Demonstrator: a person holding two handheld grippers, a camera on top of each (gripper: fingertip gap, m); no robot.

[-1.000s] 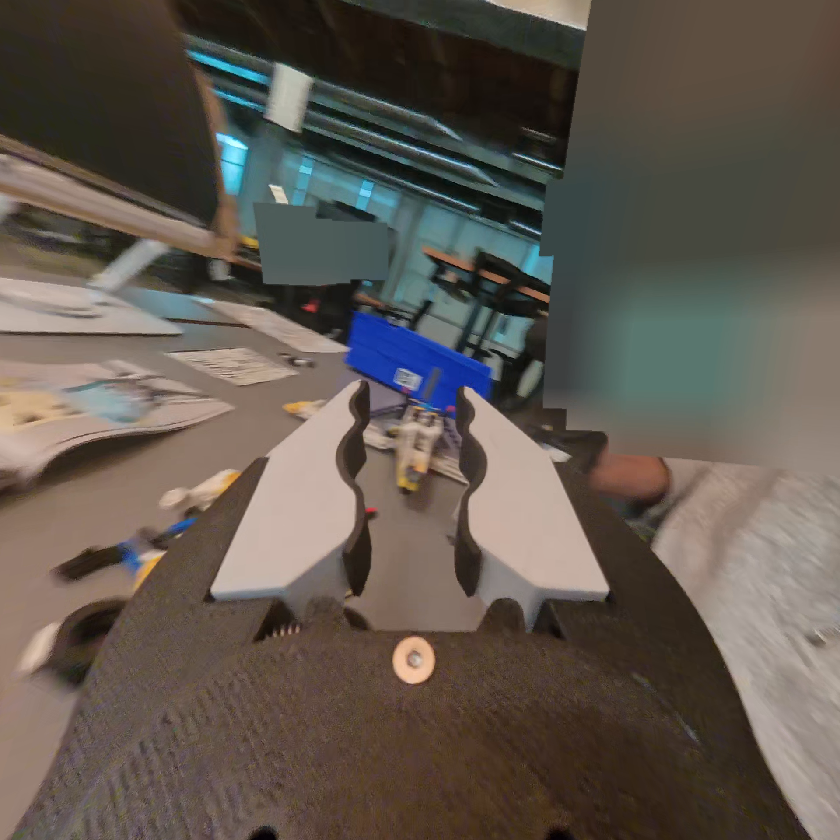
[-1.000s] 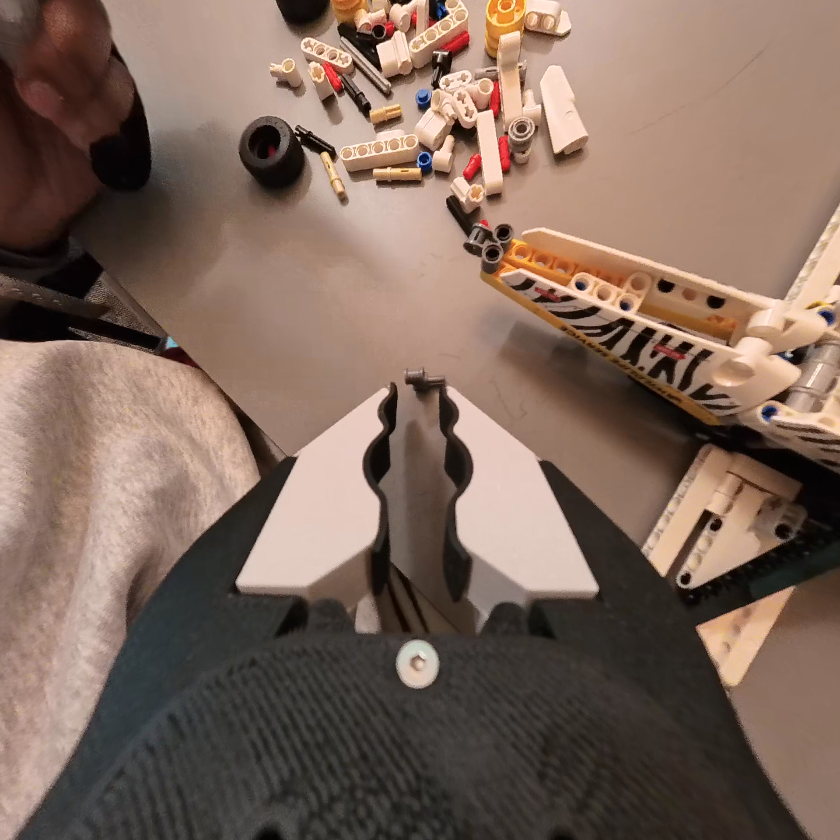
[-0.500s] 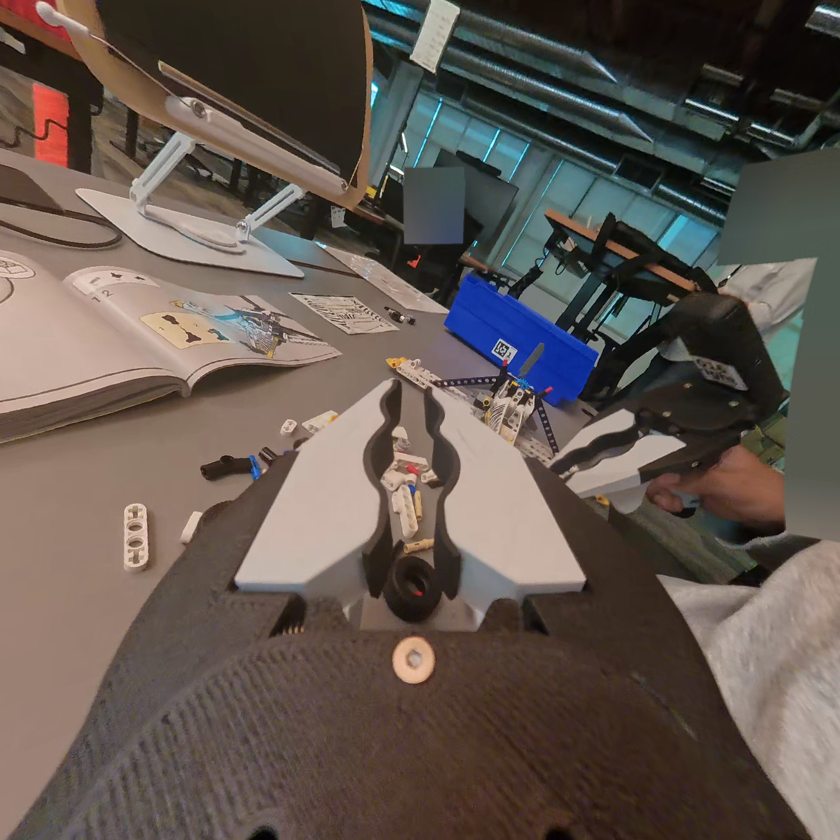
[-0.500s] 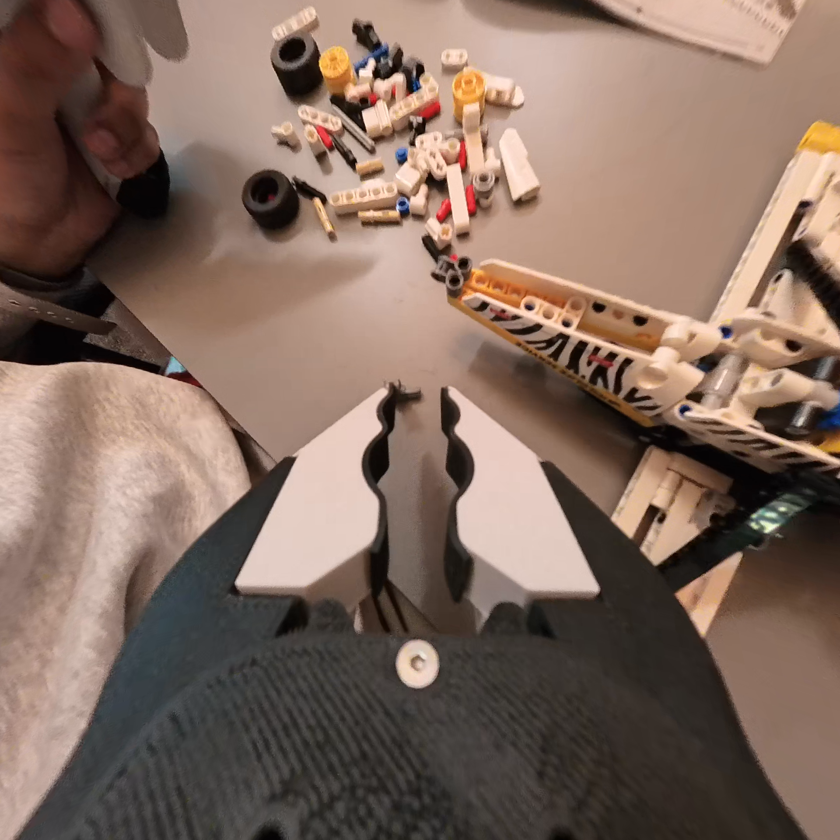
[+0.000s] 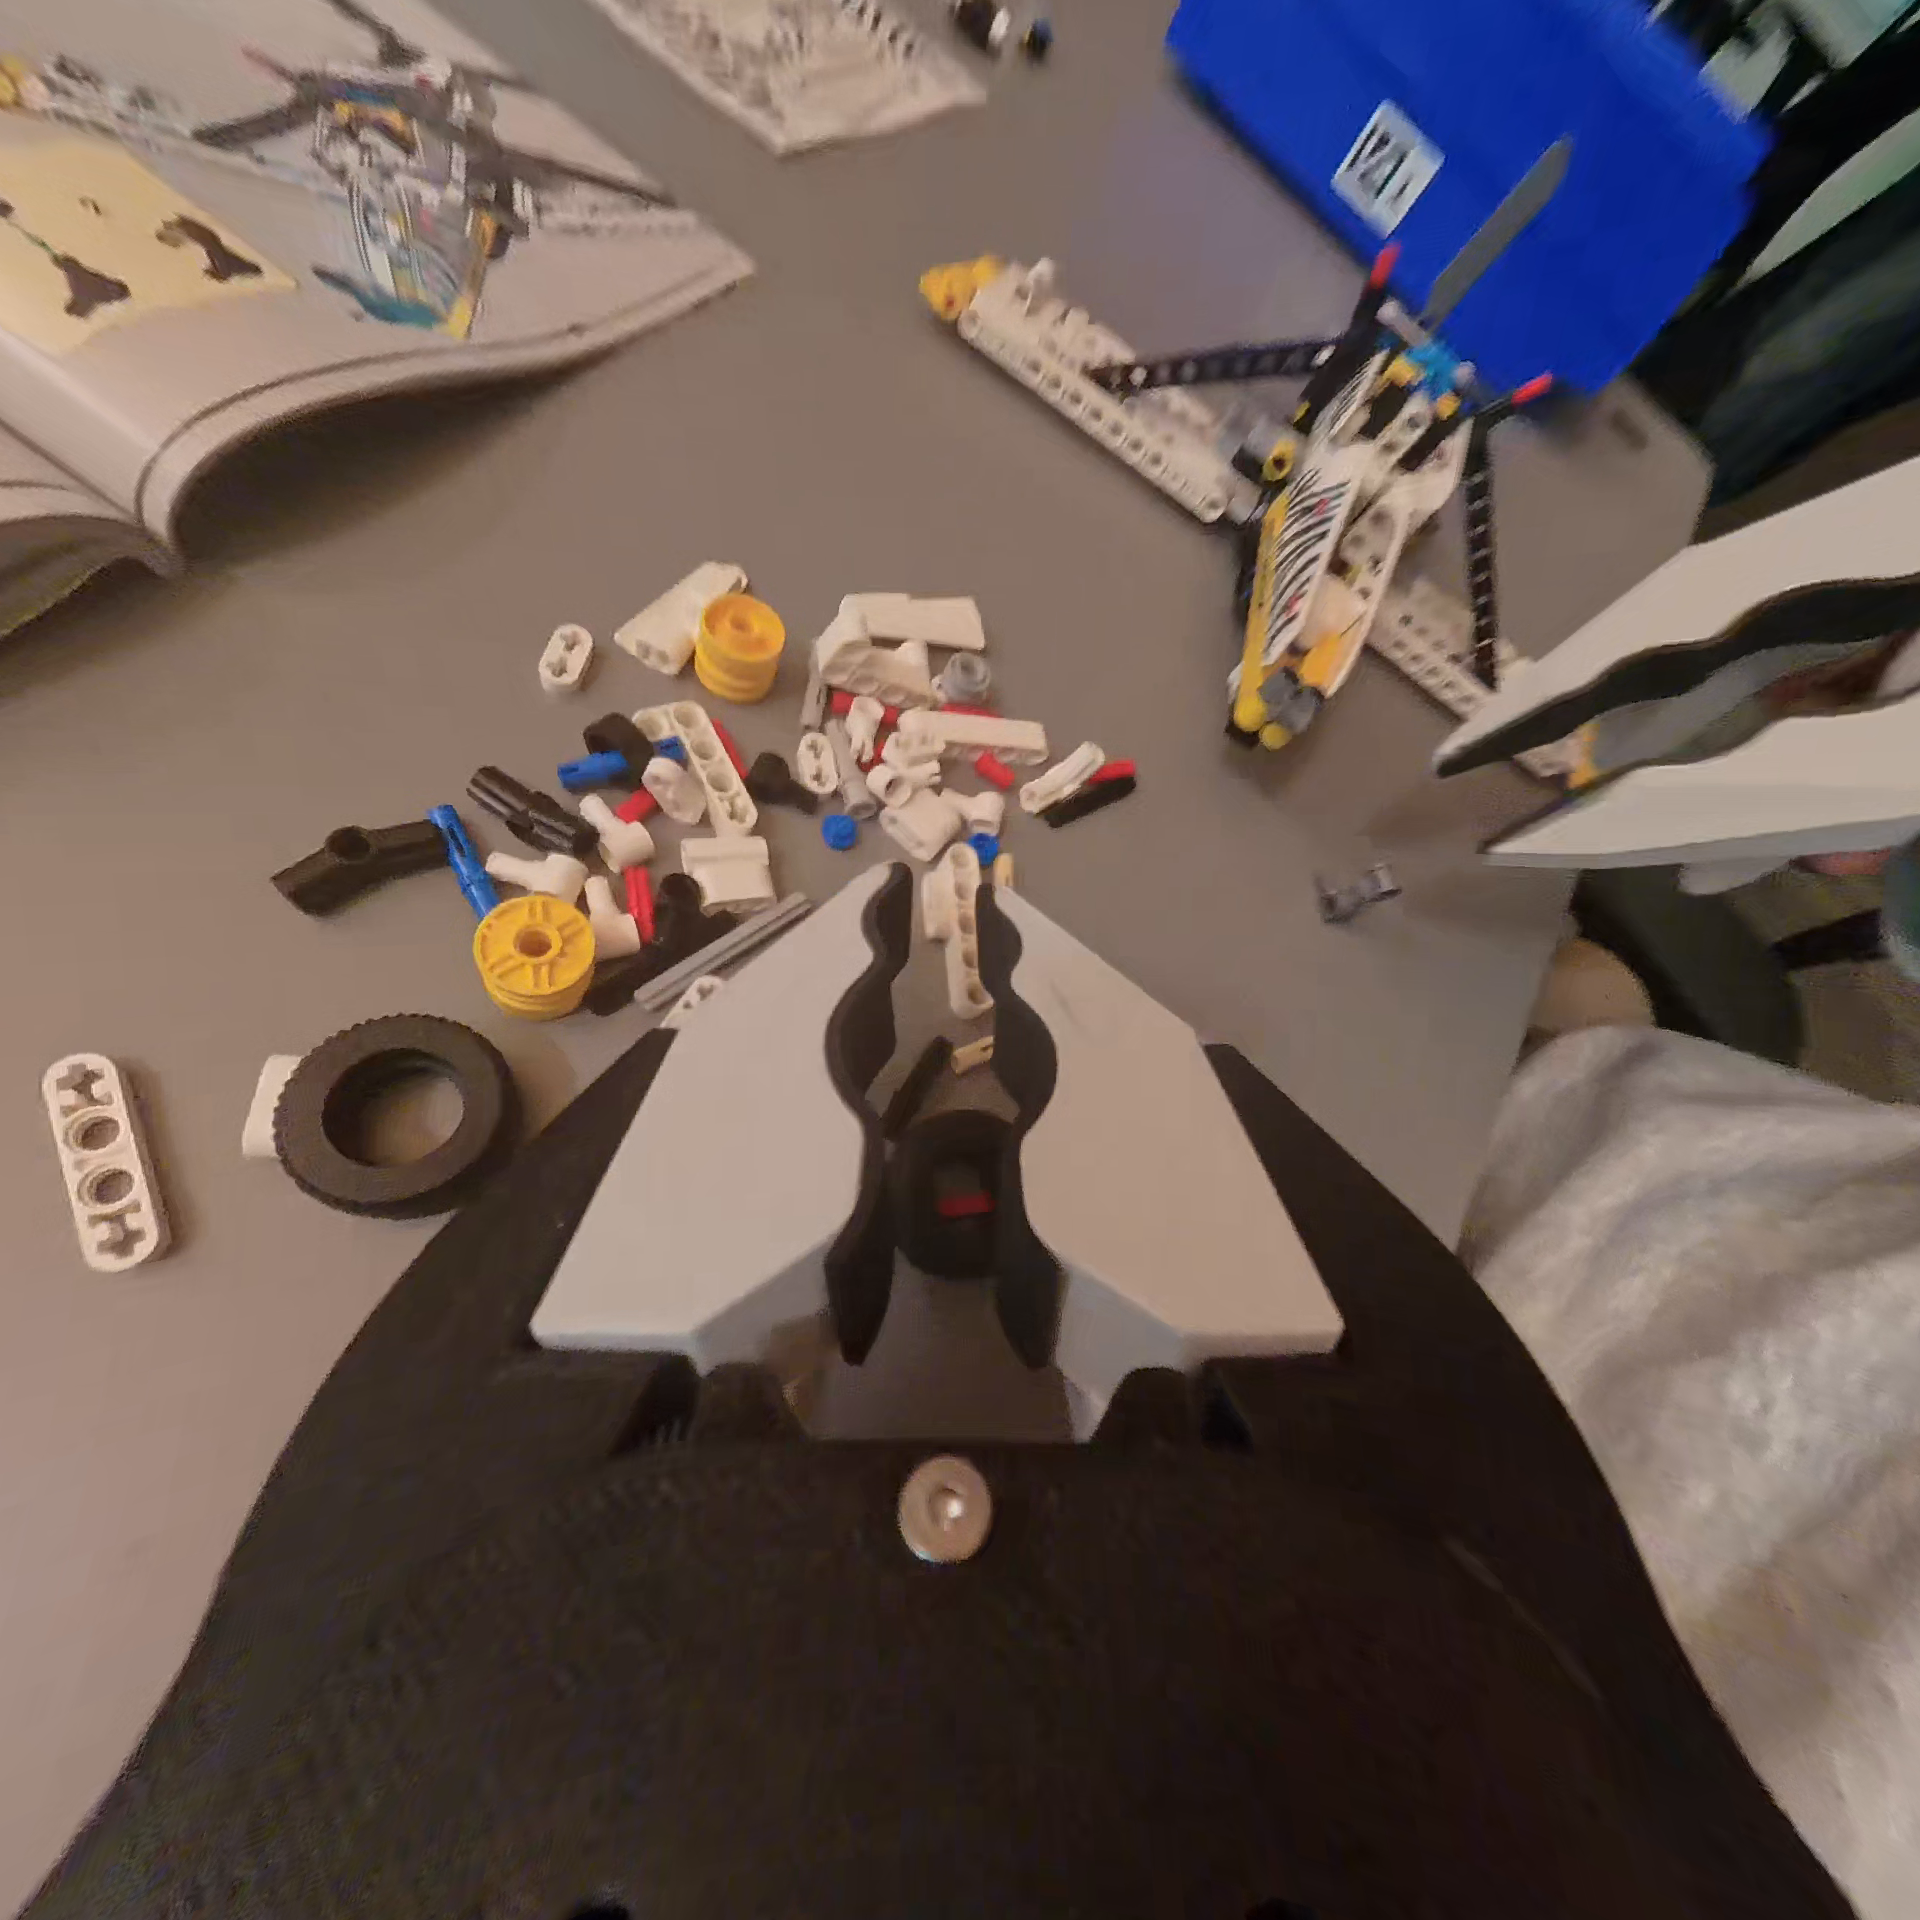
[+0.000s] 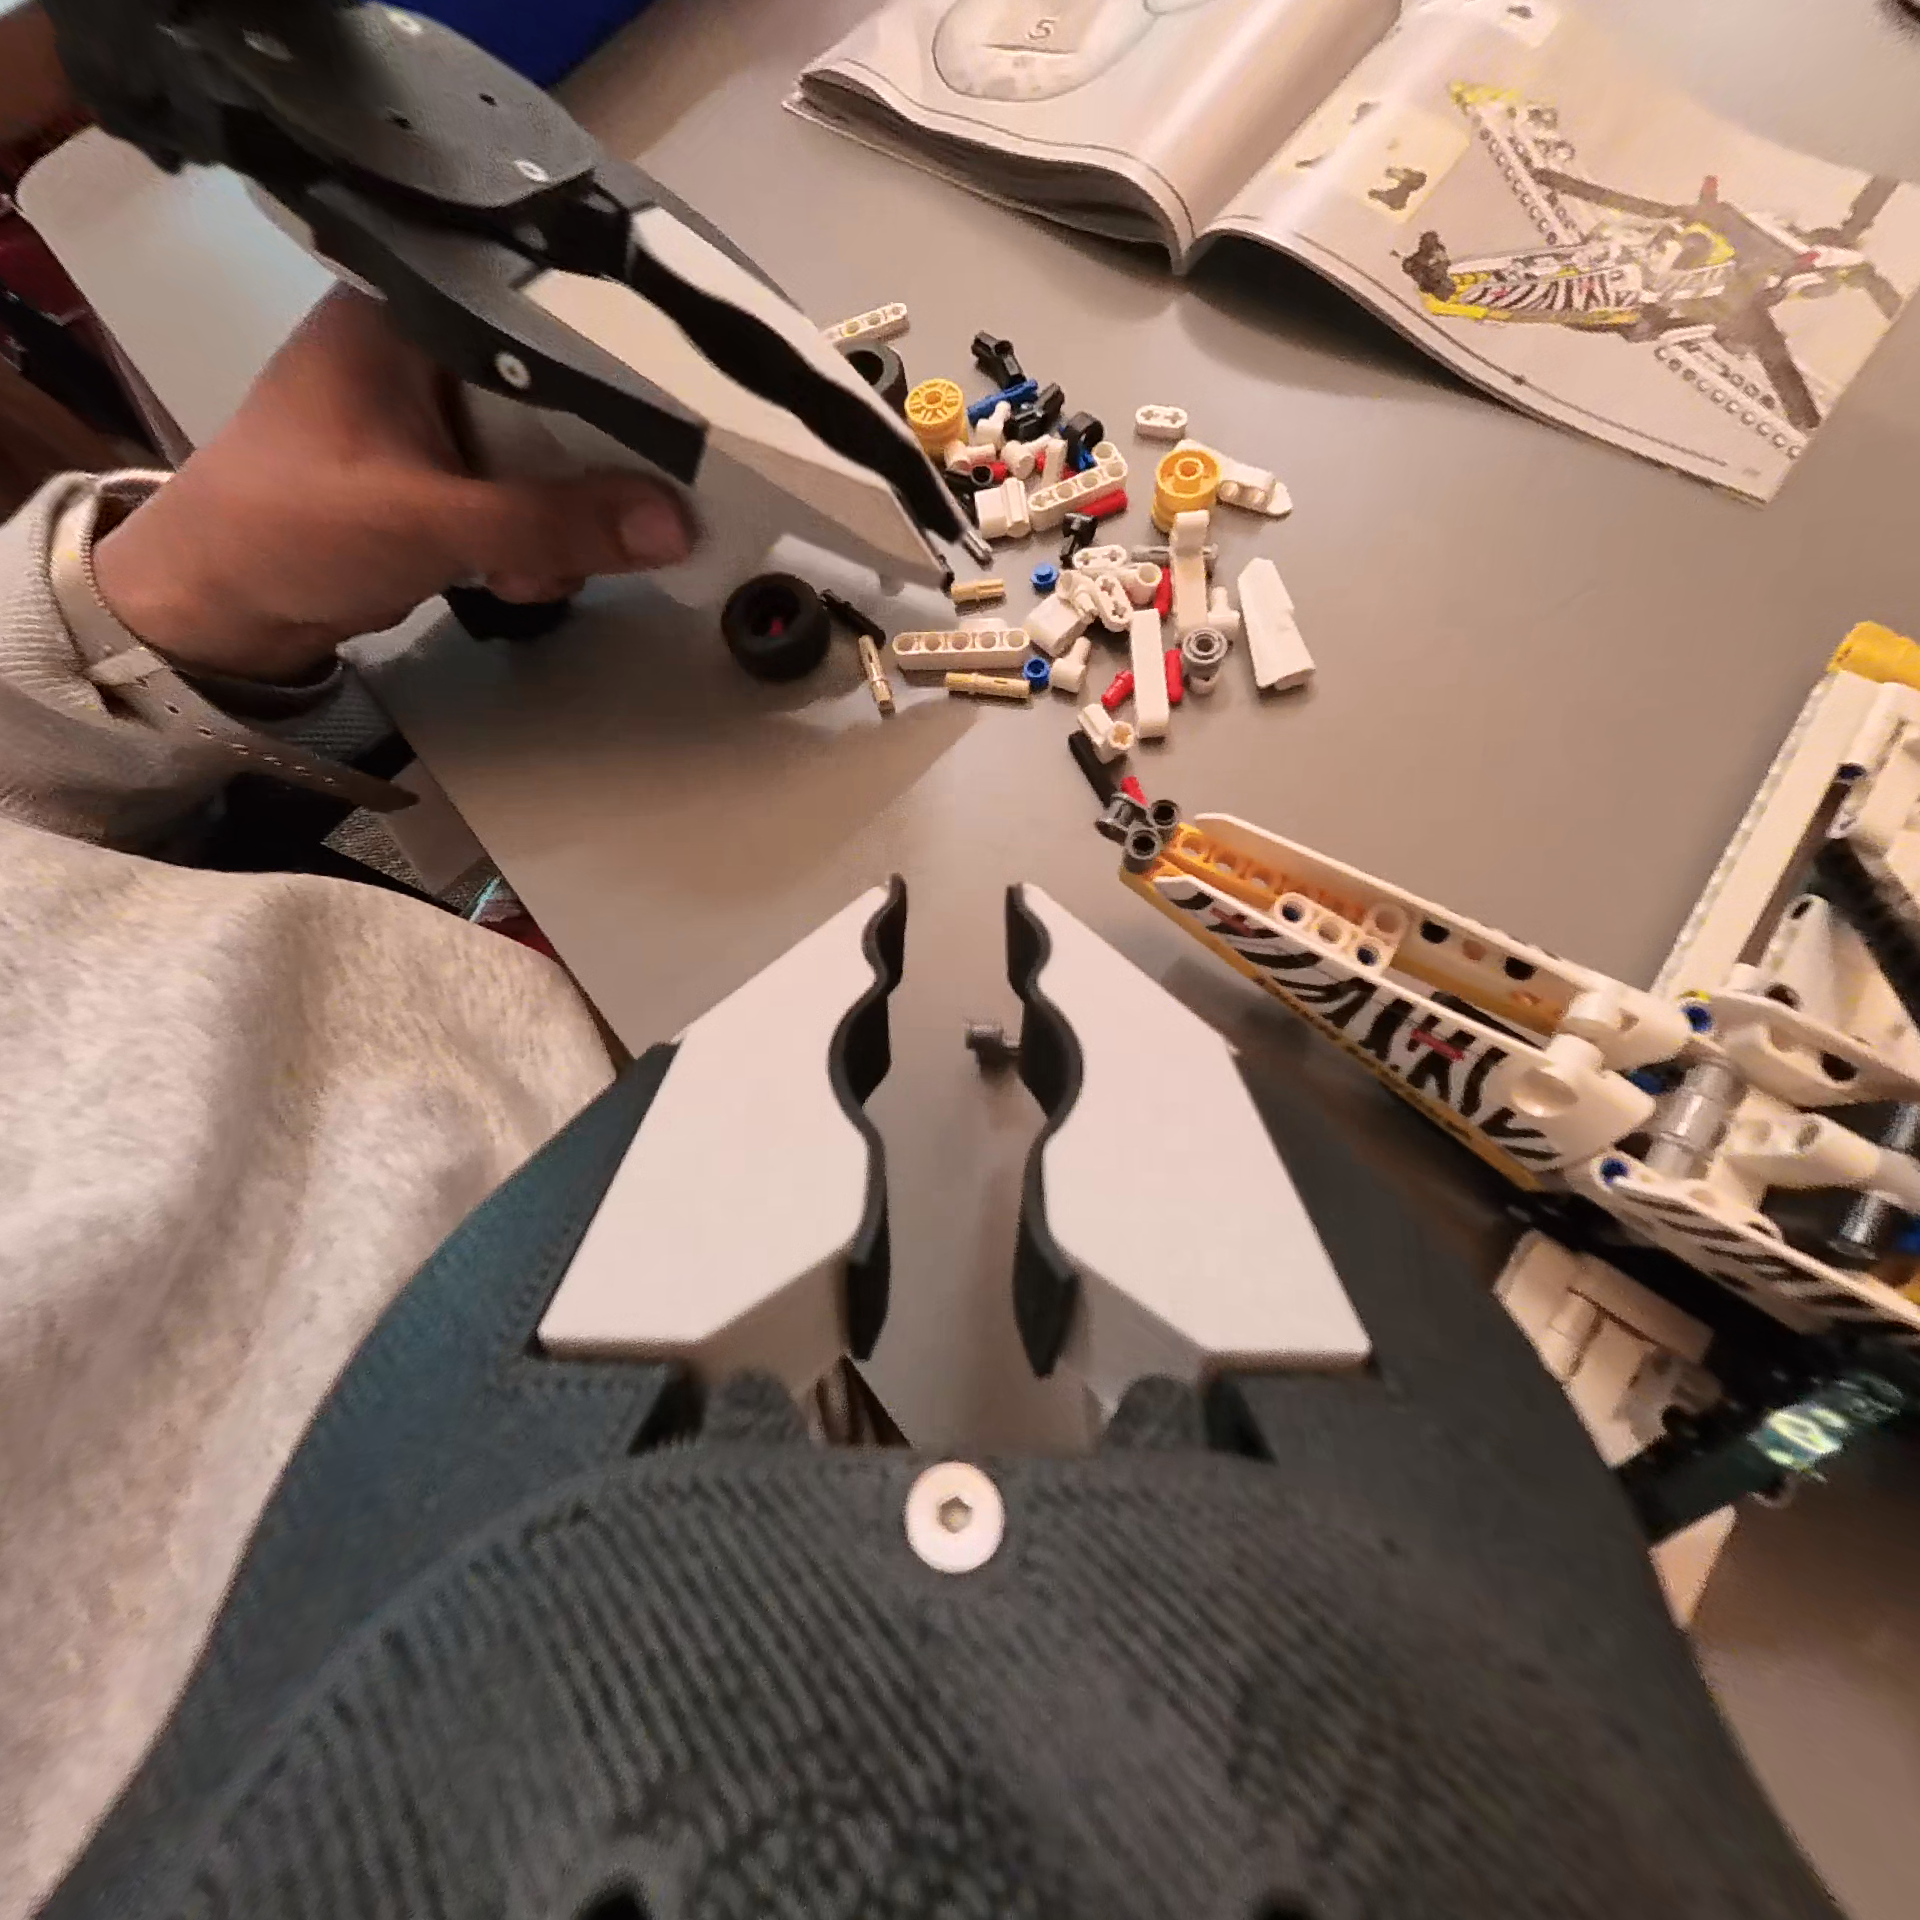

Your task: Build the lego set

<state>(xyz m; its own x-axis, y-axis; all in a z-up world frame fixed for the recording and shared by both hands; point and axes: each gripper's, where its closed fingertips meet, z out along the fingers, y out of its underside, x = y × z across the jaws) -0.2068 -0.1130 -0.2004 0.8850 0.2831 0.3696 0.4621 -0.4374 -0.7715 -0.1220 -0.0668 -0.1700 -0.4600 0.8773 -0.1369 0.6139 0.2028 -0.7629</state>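
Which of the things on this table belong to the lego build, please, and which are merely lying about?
Belonging to the build:
- loose parts pile
- half-built zebra-striped model
- instruction booklet
- small grey piece

Lying about:
- blue bin
- printed sheet

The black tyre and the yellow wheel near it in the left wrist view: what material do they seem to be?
Black tyre: probably rubber; matte, with fine tread ridges on its rim. Yellow wheel: probably hard plastic; smooth, slightly glossy, with moulded spokes.
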